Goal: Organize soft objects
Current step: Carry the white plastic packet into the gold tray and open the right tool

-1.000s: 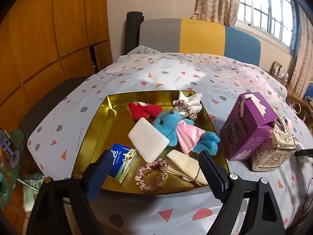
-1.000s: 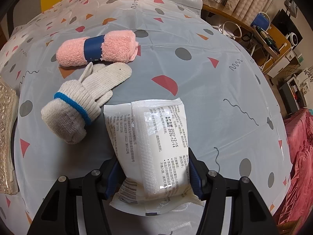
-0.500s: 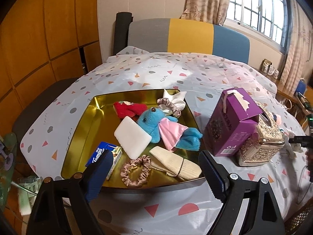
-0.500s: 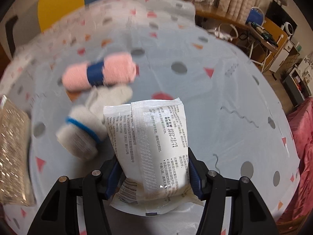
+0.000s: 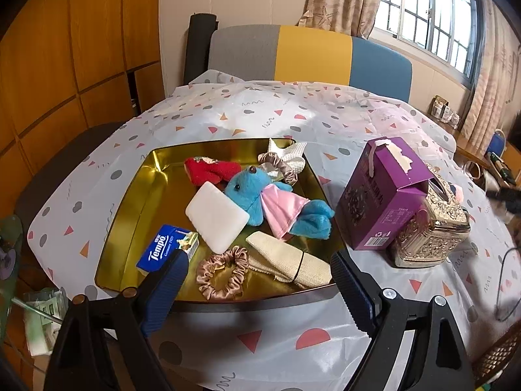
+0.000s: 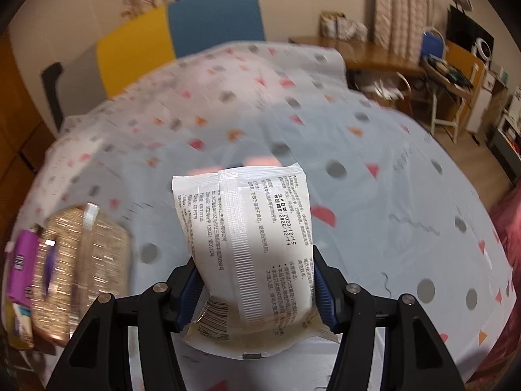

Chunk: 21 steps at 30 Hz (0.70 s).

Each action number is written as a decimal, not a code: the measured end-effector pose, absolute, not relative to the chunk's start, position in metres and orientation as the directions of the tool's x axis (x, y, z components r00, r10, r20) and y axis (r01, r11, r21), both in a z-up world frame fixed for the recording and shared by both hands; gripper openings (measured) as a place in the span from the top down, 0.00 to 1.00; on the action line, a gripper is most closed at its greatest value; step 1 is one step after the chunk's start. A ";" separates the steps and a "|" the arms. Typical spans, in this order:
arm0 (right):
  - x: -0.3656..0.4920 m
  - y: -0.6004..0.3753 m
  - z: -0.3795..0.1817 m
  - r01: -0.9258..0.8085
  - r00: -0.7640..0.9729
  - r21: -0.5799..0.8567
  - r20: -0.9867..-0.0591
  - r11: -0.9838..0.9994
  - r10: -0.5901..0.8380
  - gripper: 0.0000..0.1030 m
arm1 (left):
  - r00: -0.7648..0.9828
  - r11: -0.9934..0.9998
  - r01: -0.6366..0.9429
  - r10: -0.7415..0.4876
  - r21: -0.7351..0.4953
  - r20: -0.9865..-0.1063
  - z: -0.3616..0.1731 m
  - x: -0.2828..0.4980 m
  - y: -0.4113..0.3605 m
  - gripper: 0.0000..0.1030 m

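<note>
The right gripper (image 6: 255,293) clamps the white packet (image 6: 250,247) between its pads, above the tablecloth (image 6: 374,195).

A gold tray (image 5: 130,215) on a patterned tablecloth (image 5: 293,114) held a blue plush (image 5: 250,192), white pad (image 5: 216,216), scrunchie (image 5: 221,272) and tissues (image 5: 167,247). The left gripper (image 5: 257,293) hovered open nearby.

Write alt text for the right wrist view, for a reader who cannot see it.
The right gripper clamps a white plastic packet printed with black text, held above a table covered in a pale cloth with coloured shapes. At lower left, blurred, sit an ornate gold tissue box and a purple carton.
</note>
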State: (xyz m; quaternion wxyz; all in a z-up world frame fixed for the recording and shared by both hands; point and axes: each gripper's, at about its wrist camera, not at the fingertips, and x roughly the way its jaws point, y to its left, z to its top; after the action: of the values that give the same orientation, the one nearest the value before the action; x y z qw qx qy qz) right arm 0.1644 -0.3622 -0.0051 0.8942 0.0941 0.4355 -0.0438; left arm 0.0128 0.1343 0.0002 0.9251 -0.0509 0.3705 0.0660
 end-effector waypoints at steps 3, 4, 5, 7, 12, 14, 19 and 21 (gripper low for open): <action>0.163 -0.339 0.021 0.110 0.657 0.136 -0.753 0.985 0.030 0.42 | 0.715 0.986 -0.162 0.083 -0.048 -0.694 -0.002 0.012 0.136 0.13; 0.163 -0.331 0.029 0.092 0.669 0.141 -0.742 0.986 0.044 0.42 | 0.714 0.986 -0.162 0.083 -0.048 -0.695 -0.003 0.012 0.137 0.13; 0.162 -0.325 0.035 0.076 0.679 0.146 -0.732 0.986 0.056 0.42 | 0.713 0.985 -0.164 0.085 -0.048 -0.696 -0.004 0.011 0.138 0.13; 0.161 -0.309 0.049 0.030 0.700 0.160 -0.708 0.987 0.094 0.42 | 0.711 0.984 -0.169 0.088 -0.049 -0.697 -0.005 0.010 0.141 0.13; 0.149 -0.258 0.086 -0.107 0.738 0.157 -0.650 0.982 0.185 0.42 | 0.705 0.981 -0.189 0.099 -0.052 -0.702 -0.008 0.008 0.149 0.13; 0.145 -0.234 0.099 -0.166 0.745 0.153 -0.628 0.974 0.226 0.42 | 0.703 0.979 -0.199 0.104 -0.054 -0.704 -0.010 0.007 0.154 0.13; 0.129 -0.176 0.123 -0.303 0.738 0.148 -0.589 0.941 0.330 0.42 | 0.694 0.974 -0.219 0.115 -0.057 -0.711 -0.014 0.005 0.162 0.13; 0.120 -0.148 0.130 -0.372 0.723 0.134 -0.579 0.918 0.378 0.42 | 0.690 0.973 -0.226 0.119 -0.056 -0.714 -0.016 0.004 0.165 0.13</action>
State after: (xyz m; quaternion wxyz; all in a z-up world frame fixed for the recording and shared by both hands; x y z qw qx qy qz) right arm 0.1204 -0.1478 0.1302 0.9281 0.0041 0.3128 0.2020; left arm 0.0043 0.1650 -0.0161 0.9167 -0.0698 0.3820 0.0942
